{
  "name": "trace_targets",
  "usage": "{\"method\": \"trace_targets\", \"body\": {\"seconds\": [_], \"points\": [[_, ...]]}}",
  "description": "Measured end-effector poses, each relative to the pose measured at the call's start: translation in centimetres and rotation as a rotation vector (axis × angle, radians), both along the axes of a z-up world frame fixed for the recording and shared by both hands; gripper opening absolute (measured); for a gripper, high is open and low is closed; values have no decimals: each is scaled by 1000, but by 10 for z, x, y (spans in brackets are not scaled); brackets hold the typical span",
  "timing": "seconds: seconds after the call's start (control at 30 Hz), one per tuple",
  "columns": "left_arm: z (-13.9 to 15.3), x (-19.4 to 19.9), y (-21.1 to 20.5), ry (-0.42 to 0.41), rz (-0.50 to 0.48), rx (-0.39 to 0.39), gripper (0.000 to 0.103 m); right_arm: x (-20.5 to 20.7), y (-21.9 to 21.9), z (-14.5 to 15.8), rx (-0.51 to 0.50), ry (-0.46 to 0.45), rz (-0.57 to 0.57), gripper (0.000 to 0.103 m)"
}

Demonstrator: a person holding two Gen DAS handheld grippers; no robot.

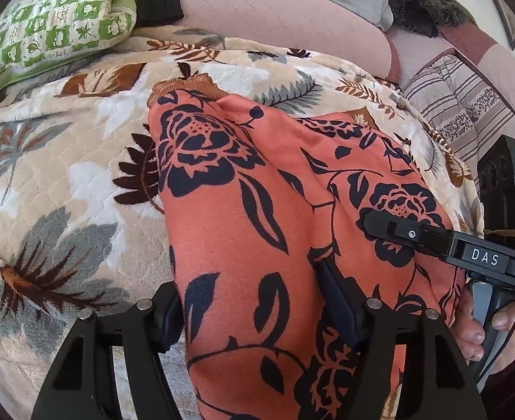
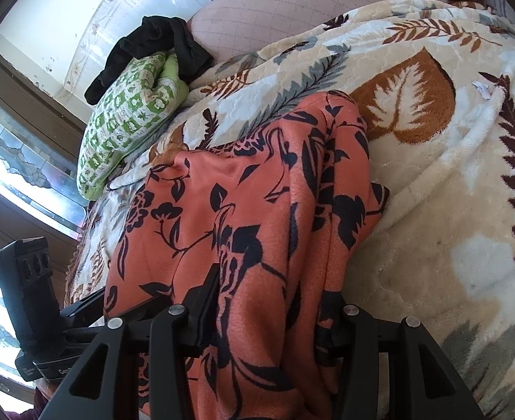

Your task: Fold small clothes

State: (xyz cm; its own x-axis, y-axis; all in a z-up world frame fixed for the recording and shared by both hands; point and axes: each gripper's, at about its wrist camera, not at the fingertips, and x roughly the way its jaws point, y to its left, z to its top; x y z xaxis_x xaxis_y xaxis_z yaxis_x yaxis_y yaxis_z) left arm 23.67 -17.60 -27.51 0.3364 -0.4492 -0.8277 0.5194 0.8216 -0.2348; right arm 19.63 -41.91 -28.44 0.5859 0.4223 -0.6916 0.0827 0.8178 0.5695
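**Orange floral garment between both grippers, on a blanket-covered bed**

The orange floral garment (image 1: 243, 210) lies on the leaf-print blanket (image 1: 65, 161), its ribbed hem toward 12 o'clock. The left gripper (image 1: 254, 322) straddles the near cloth; its fingers (image 1: 338, 301) stand spread, with cloth bunched between them, though whether they press it cannot be told. The right gripper (image 2: 268, 325), seen in the left view at 3 o'clock (image 1: 390, 225), holds a gathered fold between its fingers (image 2: 205, 301), apparently pinched. Open blanket extends toward 9 o'clock of the garment's left edge. A green checked pillow (image 1: 51, 31) and dark clothing (image 2: 152, 45) occupy 10 to 11 o'clock.
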Motion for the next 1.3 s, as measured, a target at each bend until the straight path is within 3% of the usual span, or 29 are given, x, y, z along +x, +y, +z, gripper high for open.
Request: {"method": "trace_targets", "body": {"seconds": [0.13,0.43,1.3], "points": [[5,-1,2,-18,3,-4,61,-1,4,4,-26,-10,-2,48],[11,-3,4,-43,-3,-2,56,-5,13,15,-69,-40,-8,48],[68,-32,51,-189,68,8,55,-24,59,64,-45,-174,19,48]]}}
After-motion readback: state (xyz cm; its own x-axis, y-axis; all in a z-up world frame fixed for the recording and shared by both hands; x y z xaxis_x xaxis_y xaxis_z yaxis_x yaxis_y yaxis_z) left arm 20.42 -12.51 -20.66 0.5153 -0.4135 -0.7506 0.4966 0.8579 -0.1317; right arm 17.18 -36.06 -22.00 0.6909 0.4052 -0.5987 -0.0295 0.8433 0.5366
